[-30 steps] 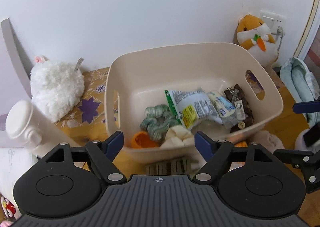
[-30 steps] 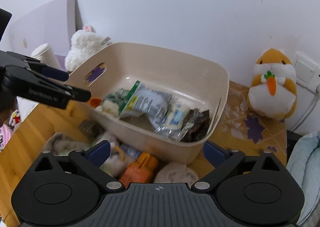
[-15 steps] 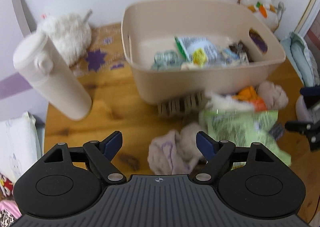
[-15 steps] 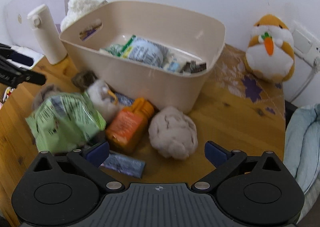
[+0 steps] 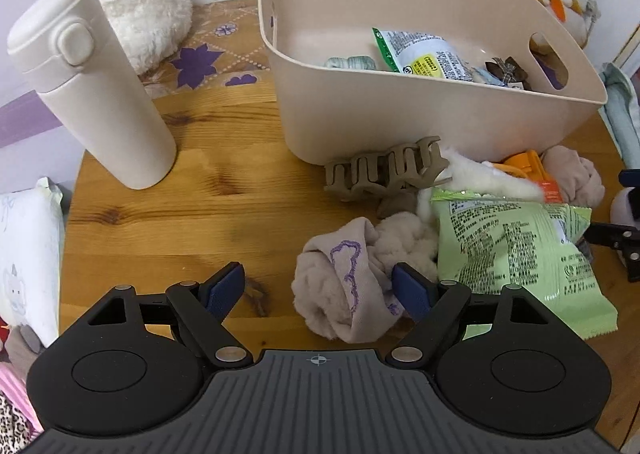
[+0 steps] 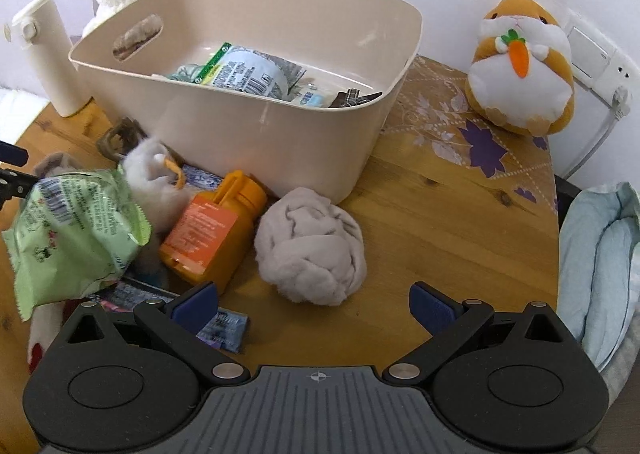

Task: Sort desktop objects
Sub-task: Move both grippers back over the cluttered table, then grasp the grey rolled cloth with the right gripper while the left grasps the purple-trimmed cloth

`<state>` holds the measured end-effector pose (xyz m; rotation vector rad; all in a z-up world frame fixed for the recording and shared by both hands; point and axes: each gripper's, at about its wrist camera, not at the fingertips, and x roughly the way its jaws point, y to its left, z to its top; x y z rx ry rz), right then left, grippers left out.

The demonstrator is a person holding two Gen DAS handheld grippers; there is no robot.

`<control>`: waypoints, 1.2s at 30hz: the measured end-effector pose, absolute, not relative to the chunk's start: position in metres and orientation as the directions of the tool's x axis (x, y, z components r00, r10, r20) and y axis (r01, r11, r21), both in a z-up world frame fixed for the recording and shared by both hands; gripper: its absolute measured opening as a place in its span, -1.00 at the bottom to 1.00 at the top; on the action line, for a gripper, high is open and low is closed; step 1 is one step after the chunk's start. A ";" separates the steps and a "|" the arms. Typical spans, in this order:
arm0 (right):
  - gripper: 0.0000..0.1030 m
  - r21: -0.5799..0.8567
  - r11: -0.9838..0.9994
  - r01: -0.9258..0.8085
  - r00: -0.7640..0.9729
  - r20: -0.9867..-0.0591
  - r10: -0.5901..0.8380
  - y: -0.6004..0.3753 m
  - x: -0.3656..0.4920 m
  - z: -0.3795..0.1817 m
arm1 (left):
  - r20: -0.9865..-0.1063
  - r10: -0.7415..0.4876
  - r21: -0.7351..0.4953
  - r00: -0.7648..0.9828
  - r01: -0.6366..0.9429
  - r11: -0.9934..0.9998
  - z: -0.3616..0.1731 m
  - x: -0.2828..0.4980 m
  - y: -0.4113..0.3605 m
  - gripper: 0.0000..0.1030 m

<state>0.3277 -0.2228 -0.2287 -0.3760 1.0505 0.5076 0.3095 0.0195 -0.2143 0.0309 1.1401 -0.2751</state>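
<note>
Left wrist view: left gripper (image 5: 318, 288) gapes wide, empty; the crumpled sock (image 5: 344, 286) lies between its fingers, well before the beige bin (image 5: 400, 122).

Right wrist view: right gripper (image 6: 314, 304) equally spread, empty; grey fabric ball (image 6: 310, 246), probably another sock, sits just ahead, touching the bin's front wall.

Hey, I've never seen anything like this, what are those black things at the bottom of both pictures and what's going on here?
Those are two handheld claws, one in each of a person's hands, each with a camera looking along its fingers. One picture is from the left claw, the other from the right claw. Both are open and hold nothing. On the wooden table stands a beige bin with packets inside. In front lie a pale sock, a green snack bag, an orange bottle, a balled grey cloth and a hair clip.
</note>
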 end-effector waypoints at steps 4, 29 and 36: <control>1.00 -0.123 0.808 -0.576 0.420 -0.893 0.163 -0.215 0.334 -0.236 | -0.897 -0.211 -0.133 0.388 0.217 0.967 -0.218 0.315 0.020 0.60; 0.94 -0.042 0.846 -0.531 0.352 -0.920 0.175 -0.206 0.384 -0.276 | -0.882 -0.339 -0.351 0.328 0.022 0.936 -0.260 0.350 0.018 0.91; 0.42 0.007 0.874 -0.486 0.342 -0.919 0.198 -0.214 0.383 -0.277 | -0.851 -0.399 -0.392 0.342 0.095 0.915 -0.256 0.343 0.010 0.39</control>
